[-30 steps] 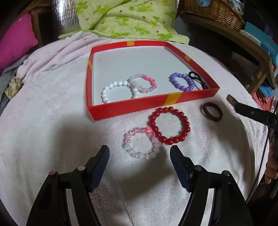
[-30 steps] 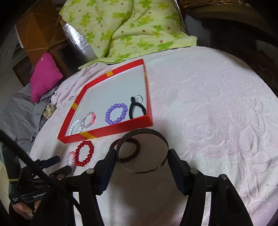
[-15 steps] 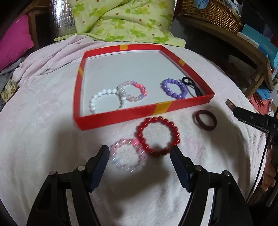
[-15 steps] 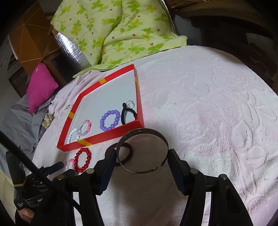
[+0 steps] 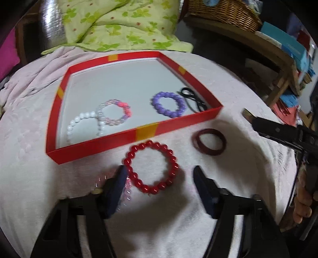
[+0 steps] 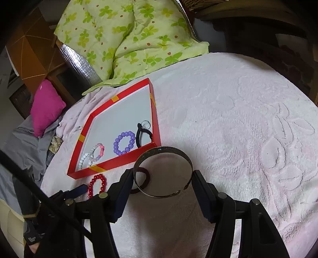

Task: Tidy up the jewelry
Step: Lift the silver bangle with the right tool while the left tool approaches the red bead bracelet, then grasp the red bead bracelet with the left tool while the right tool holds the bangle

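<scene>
A red bead bracelet lies on the pale pink blanket just in front of the red tray. My left gripper straddles it with its jaws closing; the right pad still stands clear of the beads. A clear pink bracelet is mostly hidden behind the left finger. A dark red bangle lies to the right. The tray holds white, pink and purple bracelets and a black hair tie. My right gripper is shut on a metal cuff bangle, held above the blanket near the tray's corner.
A green floral quilt lies behind the tray, and a pink cushion sits at the left. A wicker basket and a wooden shelf stand at the right. A person's hand holds the other gripper there.
My left gripper has shifted right, from around the clear pink bracelet to around the red bead bracelet, and its jaws have narrowed. The right gripper keeps its hold on the metal cuff.
</scene>
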Motion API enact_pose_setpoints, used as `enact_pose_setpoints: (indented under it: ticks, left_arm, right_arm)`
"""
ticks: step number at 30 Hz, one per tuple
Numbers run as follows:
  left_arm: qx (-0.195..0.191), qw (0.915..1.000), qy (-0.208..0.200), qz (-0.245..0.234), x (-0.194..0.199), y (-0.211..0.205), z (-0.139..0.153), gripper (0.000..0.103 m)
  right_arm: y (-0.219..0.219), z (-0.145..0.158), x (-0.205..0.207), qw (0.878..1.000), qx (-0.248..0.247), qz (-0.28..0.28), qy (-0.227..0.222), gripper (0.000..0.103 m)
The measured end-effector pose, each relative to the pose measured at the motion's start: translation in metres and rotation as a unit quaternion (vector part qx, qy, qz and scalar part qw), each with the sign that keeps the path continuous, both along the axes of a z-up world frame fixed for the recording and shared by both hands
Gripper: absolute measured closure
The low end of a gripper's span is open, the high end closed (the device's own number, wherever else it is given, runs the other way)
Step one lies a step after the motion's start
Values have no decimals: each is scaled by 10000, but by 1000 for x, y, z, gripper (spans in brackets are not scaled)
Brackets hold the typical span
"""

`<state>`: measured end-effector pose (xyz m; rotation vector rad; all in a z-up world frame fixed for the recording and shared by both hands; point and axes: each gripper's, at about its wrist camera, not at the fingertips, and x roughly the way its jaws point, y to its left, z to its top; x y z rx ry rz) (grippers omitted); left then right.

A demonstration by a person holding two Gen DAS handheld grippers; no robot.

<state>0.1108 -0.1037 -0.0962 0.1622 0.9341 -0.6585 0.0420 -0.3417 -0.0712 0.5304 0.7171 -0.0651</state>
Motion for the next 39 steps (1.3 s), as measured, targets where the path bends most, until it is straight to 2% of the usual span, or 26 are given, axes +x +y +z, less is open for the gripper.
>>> enact_pose_setpoints:
  ticks: [2, 5, 8, 9, 10, 13, 18, 19, 20, 22, 25, 30, 39]
  left_arm:
    - [80, 9998, 99, -168, -4, -5, -5, 68]
    - [279, 9991, -107, -316, -12, -10, -5, 72]
    - [261, 9993, -43, -280, -11, -9, -4, 72]
    - [269, 9994, -38, -235, -10, -9, -3, 71]
    - [284, 9994, -20, -195, -8, -9, -3, 65]
    - [295, 9995, -55, -116, -5, -10, -4, 45]
    - [392, 9987, -281, -140, -10, -18, -9, 44]
    - [368, 9988, -308, -133, -10, -19, -9, 50]
    - [341, 9987, -351, -132, -11, -19, -9, 64]
    - [336, 9986, -388, -132, -11, -20, -8, 79]
    - [321, 9986, -419, -76, -12, -18, -6, 93]
    - [148, 9992, -378, 48, -12, -6, 3, 94]
    - [-533, 9962, -690, 86, -25, 37, 48, 94]
  right_arm:
    - [0, 0, 0, 10000, 19, -7, -5, 39]
    - [1, 1, 0, 10000, 29, -8, -21, 39]
    - [3, 2, 0, 10000, 23, 1, -39, 39]
    - [3, 2, 1, 10000, 23, 3, -44, 39]
    - [3, 2, 1, 10000, 32, 5, -48, 39]
    - [3, 1, 1, 10000, 21, 2, -37, 39]
    - [3, 0, 2, 10000, 18, 1, -29, 39]
    - [4, 0, 2, 10000, 24, 4, -30, 39]
    - [4, 0, 2, 10000, 18, 5, -29, 39]
    - [5, 0, 2, 10000, 18, 13, -33, 39]
    - [6, 1, 3, 10000, 9, 11, -37, 39]
    - [9, 2, 4, 10000, -9, 16, -64, 39]
    - [28, 7, 12, 9995, -232, 121, -149, 39]
